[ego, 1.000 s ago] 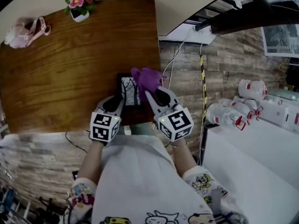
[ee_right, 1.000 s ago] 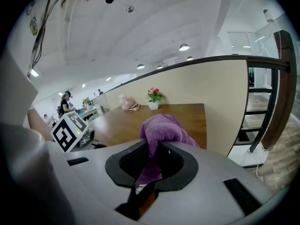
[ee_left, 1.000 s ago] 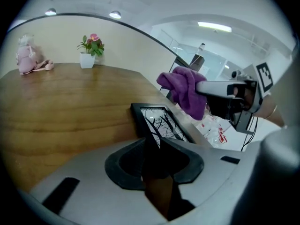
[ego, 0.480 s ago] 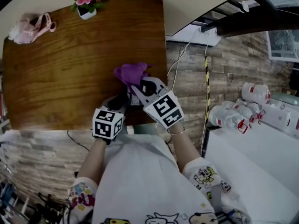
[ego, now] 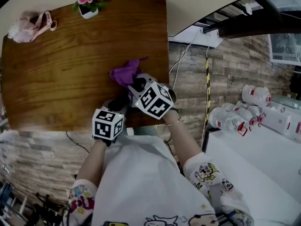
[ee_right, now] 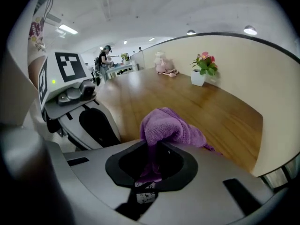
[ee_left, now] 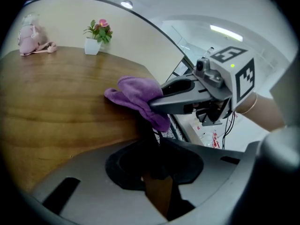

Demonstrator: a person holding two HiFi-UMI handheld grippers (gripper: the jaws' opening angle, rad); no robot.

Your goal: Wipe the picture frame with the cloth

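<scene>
My left gripper [ego: 123, 100] is shut on the near edge of the dark picture frame [ee_left: 149, 136], which stands on edge at the wooden table's [ego: 70, 65] near right corner. In the head view the frame is hidden under both grippers. My right gripper [ego: 136, 85] is shut on the purple cloth [ego: 125, 72] and presses it onto the frame's top. In the right gripper view the cloth [ee_right: 169, 127] bunches out past the jaws, and a bit of the frame's black-and-white picture [ee_right: 144, 194] shows below. The left gripper view shows the cloth [ee_left: 138, 95] draped over the frame.
A white pot of pink flowers [ego: 87, 5] and a pink object [ego: 29, 27] stand at the table's far edge. The table's right edge [ego: 167, 46] drops to a brick-pattern floor with cables [ego: 178, 60]. White bottles [ego: 235, 117] lie at the right.
My right gripper has rolled and moved left and down with the cloth, onto the frame. The frame, visible earlier, is now covered in the head view. The left gripper has stayed put.
</scene>
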